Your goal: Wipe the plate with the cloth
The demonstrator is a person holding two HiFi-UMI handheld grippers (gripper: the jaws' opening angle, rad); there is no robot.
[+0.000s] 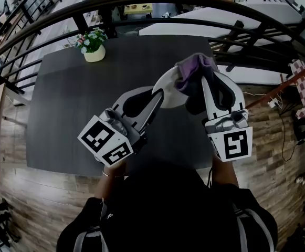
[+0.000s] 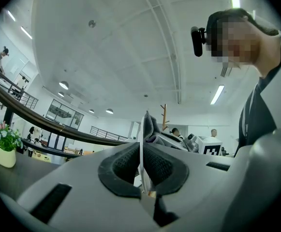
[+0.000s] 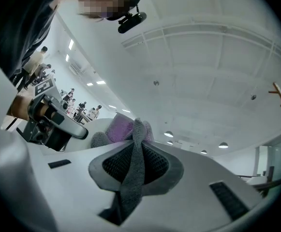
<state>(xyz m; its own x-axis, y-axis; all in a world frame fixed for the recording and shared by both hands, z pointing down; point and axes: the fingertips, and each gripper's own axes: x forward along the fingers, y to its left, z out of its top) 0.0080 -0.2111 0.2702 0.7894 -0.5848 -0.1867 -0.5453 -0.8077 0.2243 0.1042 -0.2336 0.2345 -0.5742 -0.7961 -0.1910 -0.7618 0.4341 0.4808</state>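
Plate (image 1: pixel 169 91): white, held up on edge over the table (image 1: pixel 73 114), well apart from the flower pot (image 1: pixel 94 49), to the pot's near right. Left hand-held gripper (image 1: pixel 155 100) is clamped on its rim. Cloth (image 1: pixel 194 70), purple and grey, is bunched against the plate on the side away from the pot, with the right hand-held gripper (image 1: pixel 215 83) pinched tight on it. Open dark tabletop lies between pot and plate; railing (image 1: pixel 142 1) runs beyond the pot. The left gripper view shows only the rim, a thin white line between the pads (image 2: pixel 121 166). The head view alone shows the plate's face.
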